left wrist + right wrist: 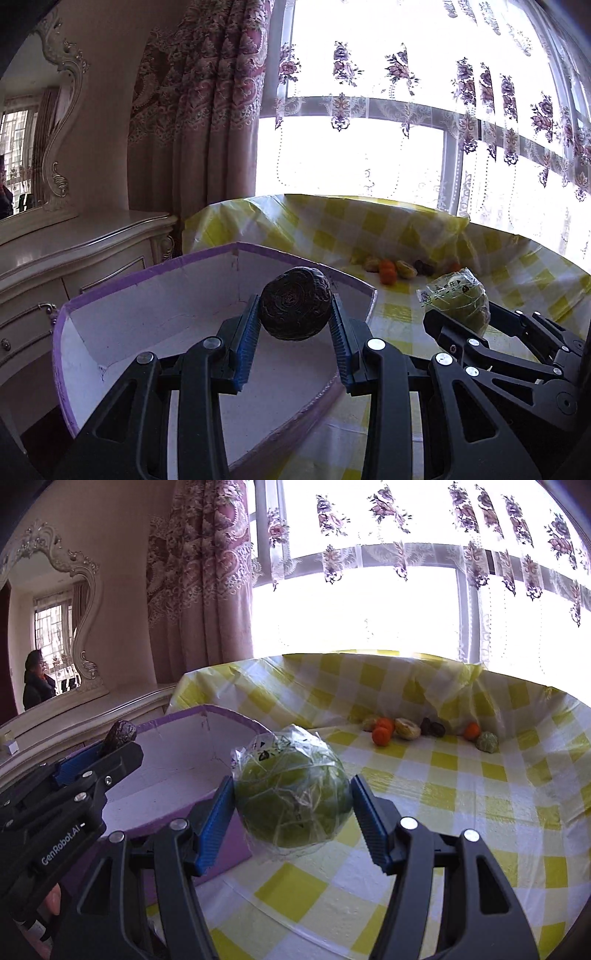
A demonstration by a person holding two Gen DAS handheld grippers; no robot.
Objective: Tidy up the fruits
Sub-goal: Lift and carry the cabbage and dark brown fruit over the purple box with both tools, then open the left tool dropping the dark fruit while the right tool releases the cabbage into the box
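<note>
Left claw (295,325) gripped a dark wrinkled round fruit (294,302) over the empty purple-rimmed white box (155,321); right claw (293,812) clamped a plastic-wrapped green fruit (291,801) above the desk (461,794). Several small fruits (406,729) remained far right, unsorted.

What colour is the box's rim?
Purple; the box rim edges white inner walls. Clearest in the left wrist view.

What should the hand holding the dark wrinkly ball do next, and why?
Probably lower it a little and let go. The left gripper is shut on the dark wrinkled fruit, and that fruit hangs over the white inside of the purple-edged box, which looks bare below it.
</note>
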